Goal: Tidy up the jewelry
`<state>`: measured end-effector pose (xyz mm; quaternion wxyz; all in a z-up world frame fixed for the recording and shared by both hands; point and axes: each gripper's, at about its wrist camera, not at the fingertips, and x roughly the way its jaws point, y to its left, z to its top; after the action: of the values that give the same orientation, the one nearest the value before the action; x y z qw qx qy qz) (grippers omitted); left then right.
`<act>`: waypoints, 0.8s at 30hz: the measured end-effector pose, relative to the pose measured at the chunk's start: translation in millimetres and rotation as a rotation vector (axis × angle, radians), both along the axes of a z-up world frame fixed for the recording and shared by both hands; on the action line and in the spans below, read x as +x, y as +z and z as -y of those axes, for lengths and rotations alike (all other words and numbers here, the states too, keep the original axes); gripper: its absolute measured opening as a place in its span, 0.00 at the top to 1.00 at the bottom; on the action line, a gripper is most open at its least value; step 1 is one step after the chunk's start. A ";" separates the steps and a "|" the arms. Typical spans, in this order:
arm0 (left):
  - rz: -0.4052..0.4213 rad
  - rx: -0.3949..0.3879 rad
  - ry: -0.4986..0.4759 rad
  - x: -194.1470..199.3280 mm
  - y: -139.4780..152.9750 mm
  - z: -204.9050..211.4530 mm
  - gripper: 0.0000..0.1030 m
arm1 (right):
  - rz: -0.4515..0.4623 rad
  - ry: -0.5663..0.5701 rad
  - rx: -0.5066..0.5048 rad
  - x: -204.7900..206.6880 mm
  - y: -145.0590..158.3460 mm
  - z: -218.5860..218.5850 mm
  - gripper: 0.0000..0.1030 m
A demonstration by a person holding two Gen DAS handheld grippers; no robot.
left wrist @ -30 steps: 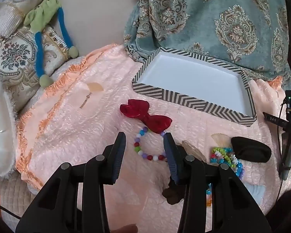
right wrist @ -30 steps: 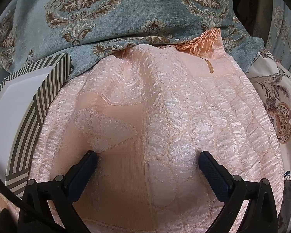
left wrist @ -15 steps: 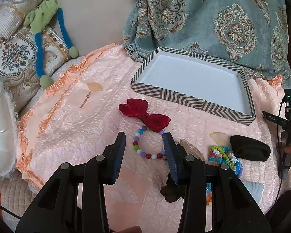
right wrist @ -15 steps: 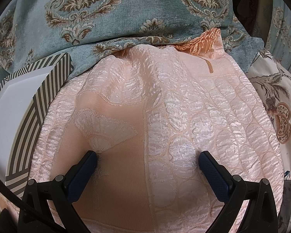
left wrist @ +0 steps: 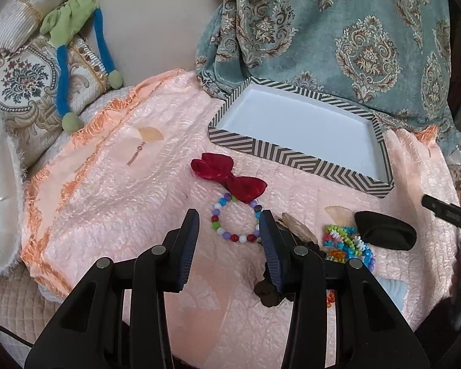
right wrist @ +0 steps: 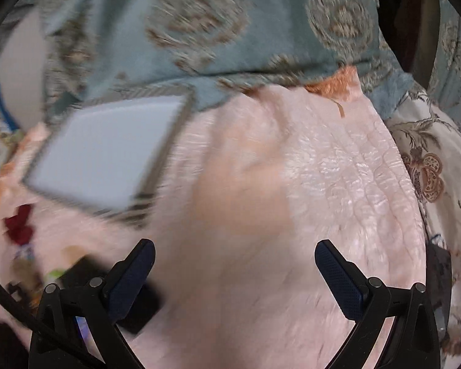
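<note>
The left wrist view is sharp: the left tongs [left wrist: 229, 224] hang released above a ring-shaped bracelet of round, glossy, multicoloured beads [left wrist: 235, 220] on a quilted, shiny peach bedspread [left wrist: 107, 190]. A red satin bow [left wrist: 229, 176] touches the bracelet's far edge; beyond sits a shallow white tray with a chevron-striped rim [left wrist: 295, 155]. To the right lie a tangle of bright beaded jewelry [left wrist: 348, 241] and a black oval pouch [left wrist: 384, 230]. The right wrist view is motion-blurred; the right tongs [right wrist: 235, 264] gape wide, gripping nothing. No writing is legible.
</note>
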<state>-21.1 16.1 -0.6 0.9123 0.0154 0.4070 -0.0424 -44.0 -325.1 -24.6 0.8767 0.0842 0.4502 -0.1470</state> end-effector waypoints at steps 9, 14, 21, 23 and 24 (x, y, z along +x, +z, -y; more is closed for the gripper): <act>0.030 -0.001 0.007 -18.6 11.0 -2.3 0.61 | 0.112 0.156 0.027 -42.0 39.9 -102.7 0.00; 0.047 -0.013 0.006 -27.8 20.2 -6.3 0.61 | 0.147 0.188 0.023 -50.2 54.2 -128.6 0.00; 0.075 -0.020 0.000 -40.9 29.5 -9.4 0.61 | 0.160 0.198 0.018 -58.5 63.9 -143.0 0.00; 0.079 -0.023 0.000 -43.5 31.4 -10.2 0.61 | 0.165 0.199 0.017 -61.4 65.4 -145.7 0.00; 0.082 -0.023 -0.001 -45.1 32.2 -10.3 0.61 | 0.168 0.200 0.017 -63.2 66.0 -145.9 0.00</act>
<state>-66.1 26.3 31.6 0.9283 0.0070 0.3689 -0.0468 -107.2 -179.3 41.4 0.9208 0.0585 0.3827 -0.0474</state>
